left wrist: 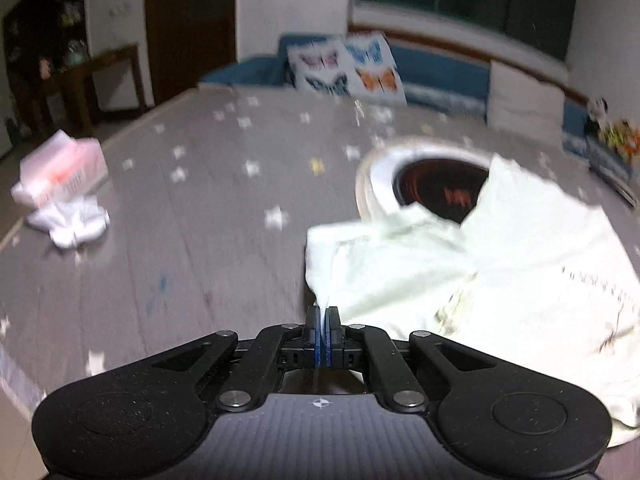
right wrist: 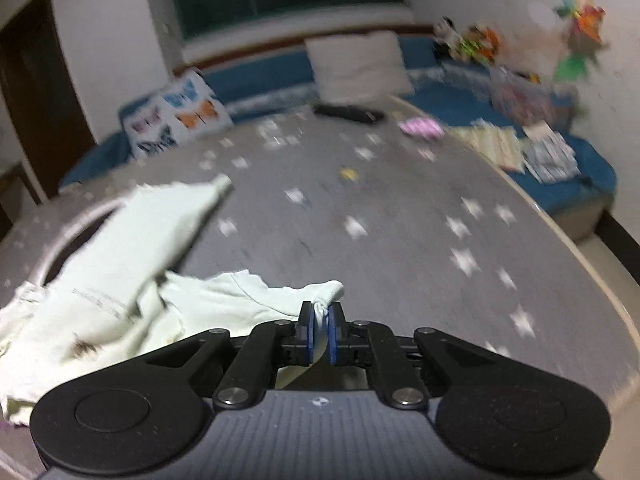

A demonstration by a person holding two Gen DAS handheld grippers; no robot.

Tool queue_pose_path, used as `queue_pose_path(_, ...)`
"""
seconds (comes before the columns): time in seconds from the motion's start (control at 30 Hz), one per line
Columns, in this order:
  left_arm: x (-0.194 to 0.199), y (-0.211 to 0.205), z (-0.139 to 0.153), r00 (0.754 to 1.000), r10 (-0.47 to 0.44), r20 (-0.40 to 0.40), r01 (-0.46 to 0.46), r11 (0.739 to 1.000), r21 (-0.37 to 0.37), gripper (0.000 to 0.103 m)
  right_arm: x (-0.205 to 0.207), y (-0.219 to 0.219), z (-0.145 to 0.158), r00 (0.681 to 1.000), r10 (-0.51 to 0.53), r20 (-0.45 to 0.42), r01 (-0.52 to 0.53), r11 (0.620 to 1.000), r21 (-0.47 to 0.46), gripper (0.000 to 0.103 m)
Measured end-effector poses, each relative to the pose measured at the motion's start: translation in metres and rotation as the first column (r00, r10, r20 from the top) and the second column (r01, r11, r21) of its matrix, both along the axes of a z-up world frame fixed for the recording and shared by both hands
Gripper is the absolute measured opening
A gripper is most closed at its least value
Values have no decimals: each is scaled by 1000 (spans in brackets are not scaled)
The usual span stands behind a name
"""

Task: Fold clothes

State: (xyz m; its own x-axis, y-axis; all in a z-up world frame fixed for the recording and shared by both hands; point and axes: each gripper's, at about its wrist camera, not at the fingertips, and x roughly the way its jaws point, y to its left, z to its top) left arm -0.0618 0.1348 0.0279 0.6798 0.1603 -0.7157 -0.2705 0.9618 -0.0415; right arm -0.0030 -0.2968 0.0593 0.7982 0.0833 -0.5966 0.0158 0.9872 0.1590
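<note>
Left wrist view: the left gripper (left wrist: 324, 314) has its fingers pinched on an edge of the pale green garment (left wrist: 500, 272), which bunches rightward over the table (left wrist: 192, 208). The right gripper (right wrist: 320, 314) likewise clamps a corner. Mid-fold, still rumpled; its long axis runs roughly between the grips.

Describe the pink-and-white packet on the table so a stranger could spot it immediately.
Start at the large round table with the grey star-print cloth. Look to its far left edge in the left wrist view, well away from the pale green garment: the pink-and-white soft packet lies there, beside crumpled white tissue. It is the only pink, boxy item on that side.
</note>
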Motion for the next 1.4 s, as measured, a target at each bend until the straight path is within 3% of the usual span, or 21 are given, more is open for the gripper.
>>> queue_pose_path(0.1,-1,0,10,1000,-22,15,22,999,26,11,-2,-1,1,1000,7,-16,-8,1000,-19,14)
queue_pose_path(0.2,5,-3,26,997,-47,67,43,998,54,31,-5,-3,2,999,14,-31,-16,999,-37,14)
queue_pose_path(0.23,9,-5,29,995,-57,83,52,997,58,32,-6,-3,2,999,17,-36,-18,999,-43,14)
queue_pose_path(0.33,23,-14,34,989,-95,110,88,994,66,32,-7,-3,3,998,28,-53,-31,998,-60,18)
queue_pose_path(0.57,83,-54,33,964,-238,119,227,968,105,32,42,39,-10,978,189,-83,-191,981,-17,23)
queue_pose_path(0.7,128,-77,28,944,-313,108,302,947,109,32,64,56,-11,970,225,-87,-228,974,-20,31)
queue_pose_path(0.97,226,-126,1,888,-456,60,445,885,135,32,106,74,-18,964,245,-106,-247,969,1,37)
queue_pose_path(1.2,277,-135,-26,897,-442,22,438,893,101,32,134,77,-27,961,245,-128,-246,969,8,38)
queue_pose_path(1.3,285,-134,-33,889,-458,2,456,886,83,31,144,77,-32,962,238,-136,-239,971,8,38)
queue_pose_path(1.4,287,-133,-37,882,-472,7,471,880,62,21,151,77,-35,962,234,-141,-235,972,9,39)
